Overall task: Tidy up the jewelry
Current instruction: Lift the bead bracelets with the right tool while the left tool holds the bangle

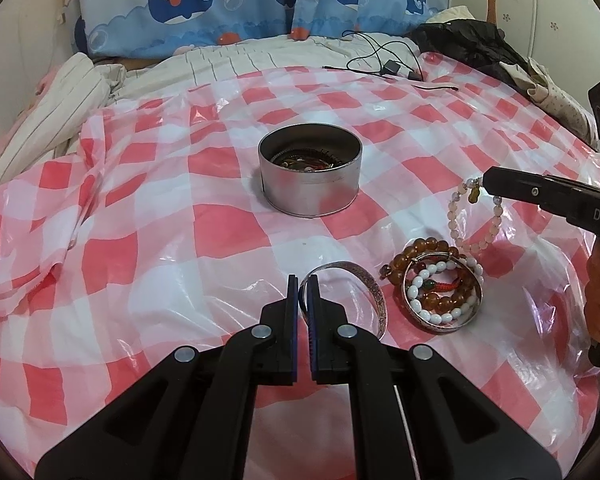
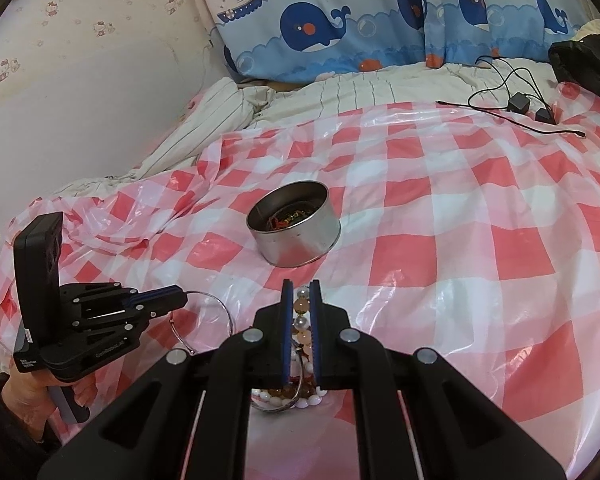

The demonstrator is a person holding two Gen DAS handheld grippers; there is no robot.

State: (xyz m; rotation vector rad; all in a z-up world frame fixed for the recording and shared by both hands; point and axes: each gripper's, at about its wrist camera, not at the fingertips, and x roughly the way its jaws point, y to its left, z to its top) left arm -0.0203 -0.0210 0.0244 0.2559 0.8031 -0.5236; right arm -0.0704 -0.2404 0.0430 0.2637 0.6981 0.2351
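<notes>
A round silver tin [image 1: 310,172] with several pieces of jewelry inside stands on the checked sheet; it also shows in the right wrist view [image 2: 294,226]. My left gripper [image 1: 303,284] is shut on a silver bangle [image 1: 364,288], seen from the side in the right wrist view [image 2: 210,320]. My right gripper [image 2: 301,292] is shut on a pale pink bead bracelet [image 1: 474,220], which hangs from its tips [image 1: 486,184] just above a pile [image 1: 440,288] of amber beads, white beads and another silver bangle.
A red-and-white checked plastic sheet [image 1: 220,240] covers the bed. Black cables and adapters [image 1: 392,66] lie at the far edge. Whale-print pillows [image 1: 228,4] and a striped blanket [image 1: 72,92] sit behind, dark clothing [image 1: 468,48] at far right.
</notes>
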